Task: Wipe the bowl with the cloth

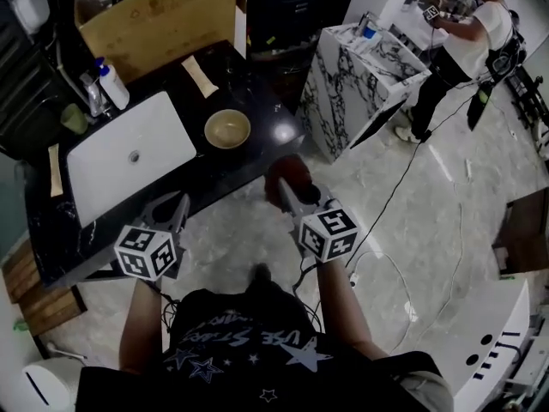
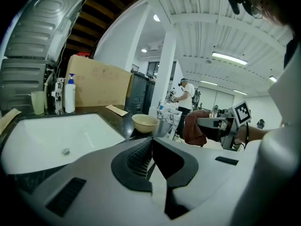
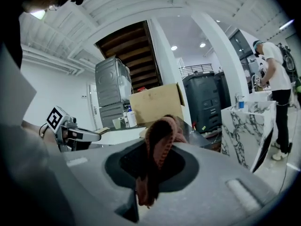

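The left gripper (image 1: 177, 204) is hovering at the black counter's (image 1: 214, 174) edge, jaws pressed together on nothing. The bowl (image 1: 227, 129) is sitting upright there beside the white sink (image 1: 103, 166). The right gripper (image 1: 287, 191) is clamping the reddish-brown cloth (image 1: 290, 172) near the counter's corner.

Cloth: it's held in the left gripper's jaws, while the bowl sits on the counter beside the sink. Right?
Wrong gripper. The right gripper view shows the cloth pinched in the jaws of the right gripper; the left gripper is shut on nothing. The bowl does sit on the counter beside the sink.
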`<state>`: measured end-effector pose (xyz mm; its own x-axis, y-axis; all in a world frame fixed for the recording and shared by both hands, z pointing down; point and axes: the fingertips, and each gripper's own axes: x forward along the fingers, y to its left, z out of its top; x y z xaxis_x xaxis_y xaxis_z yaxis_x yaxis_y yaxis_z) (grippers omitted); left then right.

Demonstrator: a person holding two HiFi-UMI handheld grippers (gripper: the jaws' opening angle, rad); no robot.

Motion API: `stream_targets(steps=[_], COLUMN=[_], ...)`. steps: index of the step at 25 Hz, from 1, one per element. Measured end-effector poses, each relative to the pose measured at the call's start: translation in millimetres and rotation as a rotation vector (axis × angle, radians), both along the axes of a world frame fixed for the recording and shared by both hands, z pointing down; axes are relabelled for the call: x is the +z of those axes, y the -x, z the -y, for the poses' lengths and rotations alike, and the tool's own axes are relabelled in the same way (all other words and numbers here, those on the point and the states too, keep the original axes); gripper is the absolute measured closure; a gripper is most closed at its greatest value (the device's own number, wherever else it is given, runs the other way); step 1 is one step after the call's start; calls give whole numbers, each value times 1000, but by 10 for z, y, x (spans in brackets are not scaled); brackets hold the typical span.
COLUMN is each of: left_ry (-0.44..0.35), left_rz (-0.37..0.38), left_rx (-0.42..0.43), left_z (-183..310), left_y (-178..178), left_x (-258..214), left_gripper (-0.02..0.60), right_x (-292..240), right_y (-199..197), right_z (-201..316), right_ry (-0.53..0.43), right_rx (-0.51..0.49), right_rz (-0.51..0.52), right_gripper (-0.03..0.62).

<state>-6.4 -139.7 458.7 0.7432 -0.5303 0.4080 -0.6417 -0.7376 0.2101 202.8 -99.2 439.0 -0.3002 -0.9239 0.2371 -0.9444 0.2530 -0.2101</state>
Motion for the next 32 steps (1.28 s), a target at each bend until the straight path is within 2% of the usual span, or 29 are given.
stream_targets(steps=[3, 6, 10, 12, 16, 23, 25, 29, 32], left_ry=[36, 71, 33, 32, 94, 105, 148, 223, 326], left_rz=[-5, -20, 38, 10, -69, -31, -74, -98, -111], left_rx=[-67, -125, -139, -136, -104, -53, -28, 4, 25], left_z=[75, 209, 461, 620, 914, 1372, 1429, 1516, 1519], left_y=[-41, -51, -101, -155, -269, -490, -585, -697, -734], left_x=[45, 69, 78, 60, 91, 149, 156, 223, 305], left_gripper=[572, 572, 572, 572, 571, 566, 503, 472, 461], right_x=[23, 30, 67, 61, -7, -150, -165, -181, -211], right_y=[-20, -49, -48, -47, -94, -266, -300, -334, -320], right_z=[200, 368, 600, 733, 994, 1323, 1367, 1433, 1471], right_ry=[0, -1, 15, 21, 25, 17, 17, 25, 26], right_rx=[-75, -107, -109, -101, -57, 24, 44, 73, 83], right_rz=[-6, -5, 3, 0, -8, -48, -51, -64, -76], right_gripper=[540, 540, 540, 540, 540, 540, 540, 540, 540])
